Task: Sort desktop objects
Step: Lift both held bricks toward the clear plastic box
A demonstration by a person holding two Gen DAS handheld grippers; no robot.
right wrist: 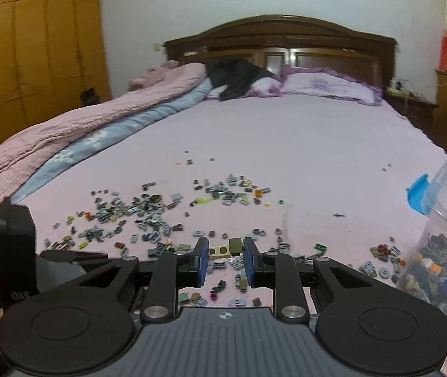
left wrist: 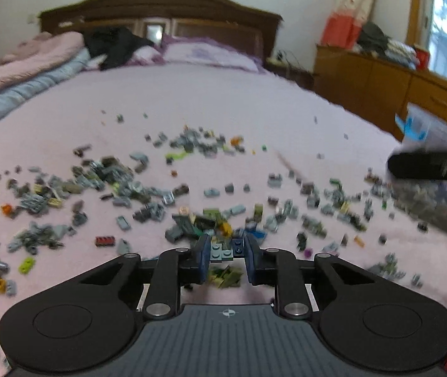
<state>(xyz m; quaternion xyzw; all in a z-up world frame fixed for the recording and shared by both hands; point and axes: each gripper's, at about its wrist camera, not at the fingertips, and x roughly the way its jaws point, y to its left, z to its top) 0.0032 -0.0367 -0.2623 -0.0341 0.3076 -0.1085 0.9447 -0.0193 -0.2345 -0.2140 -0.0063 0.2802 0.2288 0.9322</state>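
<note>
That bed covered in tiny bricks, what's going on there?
A person is sorting small toy bricks scattered over the pink bedsheet, using a handheld tool in each hand. The left tool is clamped on a little cluster of grey and blue pieces. The right tool grips tan and olive pieces. A clear bin on the right already holds many bricks.

The bed [right wrist: 286, 132] carries scattered bricks [right wrist: 148, 216], with a clear box [right wrist: 443, 251] right of them and a folded quilt [right wrist: 82, 125] to their left.
</note>
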